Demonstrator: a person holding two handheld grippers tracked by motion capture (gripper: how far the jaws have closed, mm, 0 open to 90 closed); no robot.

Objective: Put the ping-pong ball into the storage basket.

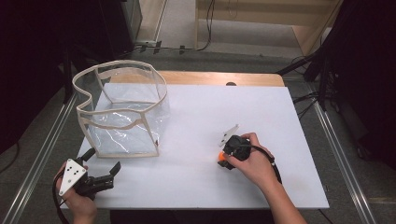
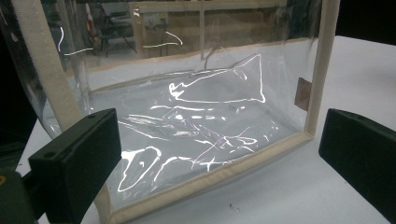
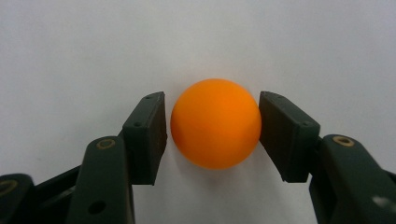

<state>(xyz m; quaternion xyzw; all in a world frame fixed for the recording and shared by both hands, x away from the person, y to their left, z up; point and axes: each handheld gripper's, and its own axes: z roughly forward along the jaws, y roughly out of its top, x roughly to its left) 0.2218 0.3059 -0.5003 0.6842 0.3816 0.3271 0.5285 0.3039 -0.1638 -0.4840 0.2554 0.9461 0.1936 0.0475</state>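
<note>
Even overhead light brightens the white table (image 1: 196, 140) at centre frame, while the upper corners sink into darkness. White glare streaks the clear bag (image 2: 196, 121). The ball (image 3: 215, 129) is sharp, casting a faint shadow at lower centre.

High view overlooks the white table (image 1: 196, 186); gripper views sit close above it.

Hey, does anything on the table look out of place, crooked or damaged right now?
One thing: the clear plastic bag with beige fabric trim sags, its top rim wavy and lopsided. Otherwise all tidy: the small orange ball sits between the right gripper jaws on the white table.
</note>
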